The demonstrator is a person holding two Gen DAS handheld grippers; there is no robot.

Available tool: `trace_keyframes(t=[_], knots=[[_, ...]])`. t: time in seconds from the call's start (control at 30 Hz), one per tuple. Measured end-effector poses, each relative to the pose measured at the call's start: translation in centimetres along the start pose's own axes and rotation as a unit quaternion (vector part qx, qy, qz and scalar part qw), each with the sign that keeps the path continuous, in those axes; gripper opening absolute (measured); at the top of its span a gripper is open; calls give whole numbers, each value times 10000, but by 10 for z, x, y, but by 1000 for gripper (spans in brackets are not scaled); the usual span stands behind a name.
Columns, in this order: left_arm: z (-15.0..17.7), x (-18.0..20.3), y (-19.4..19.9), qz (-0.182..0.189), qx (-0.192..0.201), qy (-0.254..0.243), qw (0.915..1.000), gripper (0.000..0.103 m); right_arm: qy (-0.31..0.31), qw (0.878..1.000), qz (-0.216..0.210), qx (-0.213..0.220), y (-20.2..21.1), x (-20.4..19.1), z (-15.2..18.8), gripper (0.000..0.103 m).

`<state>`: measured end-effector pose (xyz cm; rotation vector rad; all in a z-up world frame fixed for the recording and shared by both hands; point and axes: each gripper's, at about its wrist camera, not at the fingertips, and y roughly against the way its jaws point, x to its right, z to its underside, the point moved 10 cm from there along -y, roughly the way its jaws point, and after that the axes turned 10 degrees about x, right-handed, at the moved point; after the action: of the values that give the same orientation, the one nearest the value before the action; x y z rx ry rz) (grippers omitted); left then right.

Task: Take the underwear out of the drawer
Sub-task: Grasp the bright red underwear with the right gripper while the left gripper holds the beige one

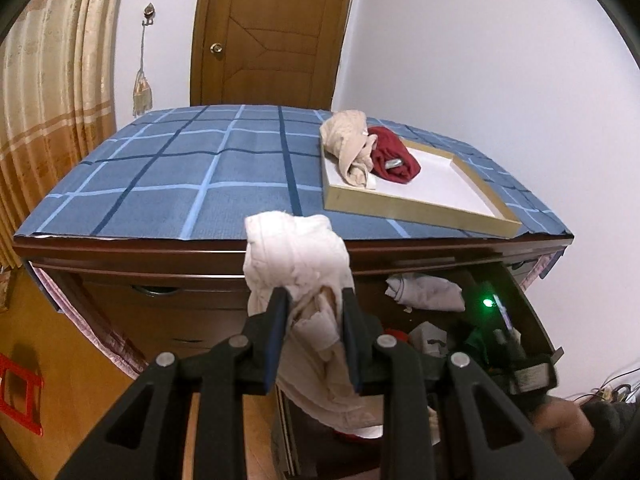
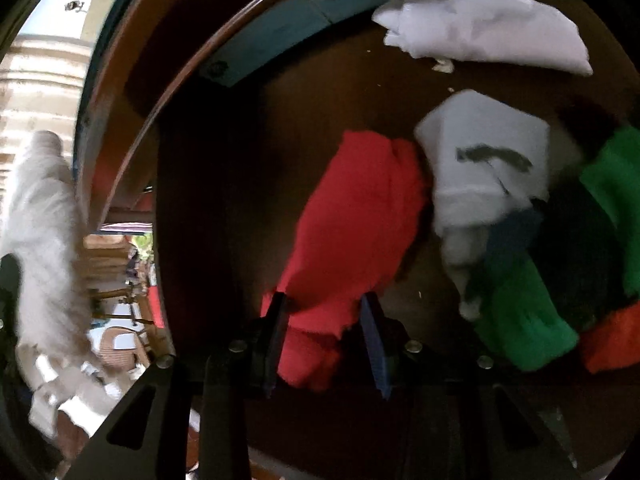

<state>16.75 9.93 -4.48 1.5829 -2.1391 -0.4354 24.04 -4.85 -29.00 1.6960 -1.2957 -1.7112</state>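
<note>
Pinched between the left gripper's (image 1: 314,300) pads, cream underwear (image 1: 296,264) hangs just outside the open drawer (image 1: 532,320). Inside that drawer, the right gripper (image 2: 326,304) clamps red underwear (image 2: 352,216); beside it lies a white folded piece (image 2: 488,160) with a dark mark, unreadable. Green cloth (image 2: 520,320) lies nearer the drawer's right side.

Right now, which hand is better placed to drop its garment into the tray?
Left. The left gripper holds the cream underwear above the dresser edge, facing the tray; the right gripper is down in the drawer.
</note>
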Motion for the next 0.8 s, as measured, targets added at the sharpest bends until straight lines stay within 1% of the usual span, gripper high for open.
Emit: trace_keyframes(t=[0.07,0.13,0.2,0.27,0.3,0.33,0.37,0.43,0.47,0.53,0.63,0.67,0.7,0.73,0.8], knots=[[-1,-3,1,-31,12,6,10000,25,69,10000,37,7,-5,-6,-3,45],[-2,-5,1,-59,27,15,10000,25,290,9995,129,50,-9,-15,-9,45],[-4,-8,2,-97,38,30,9999,25,729,9967,311,181,-14,-29,-20,45],[-4,-11,1,-132,33,34,9999,25,1249,9908,482,173,-21,-41,-25,46],[-4,-12,1,-139,29,38,9999,25,1357,9893,510,178,-22,-44,-26,46],[-4,-13,0,-149,23,48,9999,25,1441,9879,542,185,-23,-43,-26,49],[-4,-15,-1,-166,16,68,9998,25,1537,9861,606,166,-24,-44,-24,55],[-3,-17,-4,-179,4,83,9998,25,1710,9824,748,16,-31,-43,-18,59],[-2,-17,-5,-176,-9,83,9998,25,1708,9825,737,-15,-35,-44,-17,60],[-1,-17,-6,-164,-28,87,9998,25,1618,9843,698,-111,-41,-41,-22,60],[-1,-17,-9,-178,-53,107,9998,25,1753,9818,682,-247,-46,-41,-20,59],[-1,-17,-9,-176,-60,108,9998,25,1785,9814,623,-336,-48,-43,-18,55],[-1,-15,-10,-164,-64,100,9998,25,1808,9811,556,-413,-51,-44,-15,53],[-1,-13,-10,-149,-63,86,9998,25,1854,9805,517,-401,-51,-45,-15,49],[-2,-9,-10,-116,-57,48,9999,25,1847,9812,409,-383,-51,-45,-15,43]])
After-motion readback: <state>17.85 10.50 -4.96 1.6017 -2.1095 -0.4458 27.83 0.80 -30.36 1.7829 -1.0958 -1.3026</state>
